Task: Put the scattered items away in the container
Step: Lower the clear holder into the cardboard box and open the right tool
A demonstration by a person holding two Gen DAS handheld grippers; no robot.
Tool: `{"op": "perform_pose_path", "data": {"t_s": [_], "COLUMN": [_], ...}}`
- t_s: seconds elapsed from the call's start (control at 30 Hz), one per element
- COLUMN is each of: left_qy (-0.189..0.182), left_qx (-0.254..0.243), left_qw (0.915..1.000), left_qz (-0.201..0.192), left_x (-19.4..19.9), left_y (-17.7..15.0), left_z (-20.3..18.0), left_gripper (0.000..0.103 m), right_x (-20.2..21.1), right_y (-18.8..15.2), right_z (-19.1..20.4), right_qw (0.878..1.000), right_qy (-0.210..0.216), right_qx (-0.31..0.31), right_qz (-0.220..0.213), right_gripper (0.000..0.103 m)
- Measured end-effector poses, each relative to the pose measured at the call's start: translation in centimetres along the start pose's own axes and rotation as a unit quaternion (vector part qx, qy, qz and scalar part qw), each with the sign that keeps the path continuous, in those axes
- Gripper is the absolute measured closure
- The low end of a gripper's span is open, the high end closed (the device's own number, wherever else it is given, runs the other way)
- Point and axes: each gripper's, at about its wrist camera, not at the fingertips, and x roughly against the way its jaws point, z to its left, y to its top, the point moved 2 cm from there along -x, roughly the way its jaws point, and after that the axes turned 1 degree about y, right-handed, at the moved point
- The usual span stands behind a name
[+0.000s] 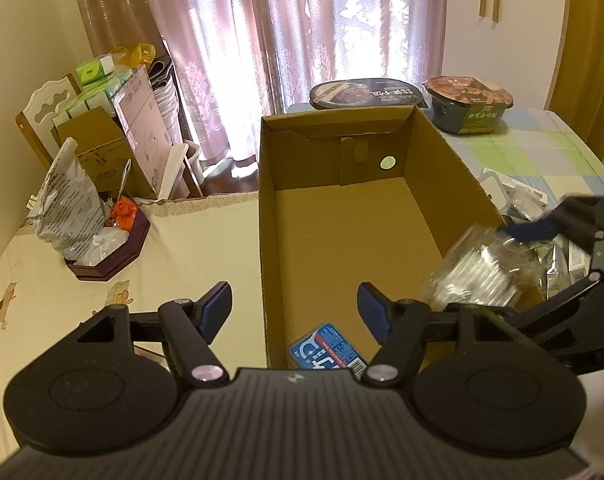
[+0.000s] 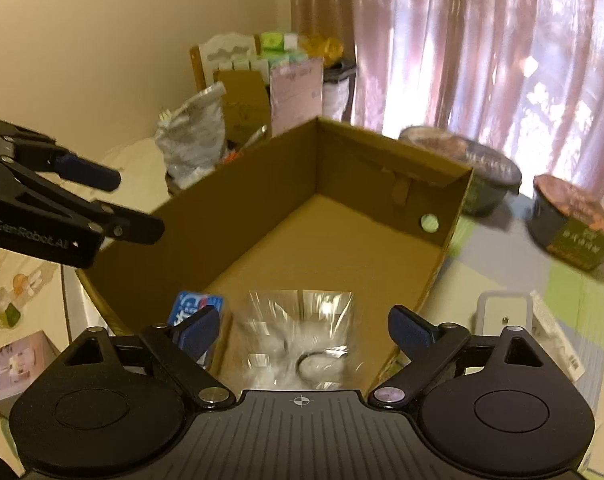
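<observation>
Our right gripper (image 2: 302,330) stands wide, the clear plastic packet (image 2: 302,340) between its fingers over the near end of the cardboard box (image 2: 442,268); we cannot tell whether it touches. It looks light, crinkly and slippery, best pinched at an edge. Our left gripper (image 1: 293,312) is wide and empty above the box's left wall, a blue packet (image 1: 326,350) below. Ahead, the box floor lies open.
</observation>
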Motion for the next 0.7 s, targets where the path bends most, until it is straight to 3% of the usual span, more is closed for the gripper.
{"op": "perform_pose_path", "data": {"t_s": [0.27, 0.4, 0.53, 0.7], "left_qy": [0.004, 0.005, 0.006, 0.007], "left_qx": [0.001, 0.002, 0.004, 0.003], "left_qw": [1.0, 1.0, 0.9999, 0.9999], "left_qz": [0.004, 0.005, 0.006, 0.011], "left_x": [0.3, 0.6, 0.8, 0.9], "left_y": [-0.6, -1.0, -1.4, -1.9], "left_z": [0.3, 0.3, 0.3, 0.1], "left_gripper": [0.038, 0.036, 0.035, 0.035], "right_x": [1.9, 3.9, 5.0, 5.1], "right_y": [-0.1, -1.4, -3.1, -4.2], "right_z": [-0.7, -1.6, -2.3, -0.4], "right_qw": [1.0, 0.999, 0.995, 0.995], "right_qy": [-0.011, -0.01, 0.029, 0.068], "right_qx": [-0.003, -0.034, -0.092, -0.076], "right_qz": [-0.017, -0.021, -0.01, 0.003], "right_gripper": [0.007, 0.007, 0.007, 0.007]}}
